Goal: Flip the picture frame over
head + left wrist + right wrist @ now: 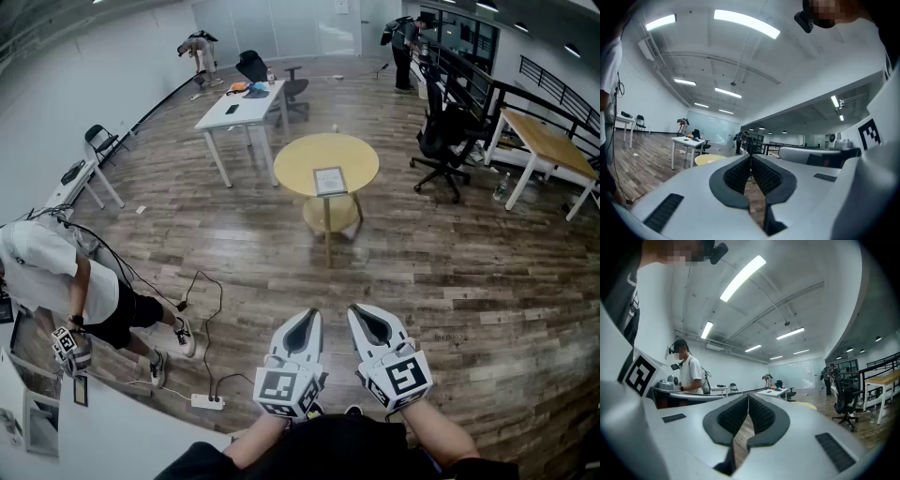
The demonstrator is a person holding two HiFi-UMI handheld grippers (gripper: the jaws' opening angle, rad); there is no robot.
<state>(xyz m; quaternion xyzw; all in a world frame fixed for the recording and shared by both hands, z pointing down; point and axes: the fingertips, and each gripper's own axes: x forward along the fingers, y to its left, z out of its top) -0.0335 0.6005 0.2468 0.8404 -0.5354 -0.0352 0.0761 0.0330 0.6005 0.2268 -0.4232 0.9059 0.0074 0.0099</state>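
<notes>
Head view: left gripper (pixel 307 321) and right gripper (pixel 364 314), held level and side by side at the frame's lower edge. Each has its jaws pressed together with nothing between them. Picture frame (pixel 329 180) lies on the round yellow table (pixel 291 164), well ahead of both grippers. A white desk (pixel 234 112) stands beyond the table.

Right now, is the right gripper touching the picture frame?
Apart. Head view shows wooden floor between the right gripper and the picture frame on the table.
</notes>
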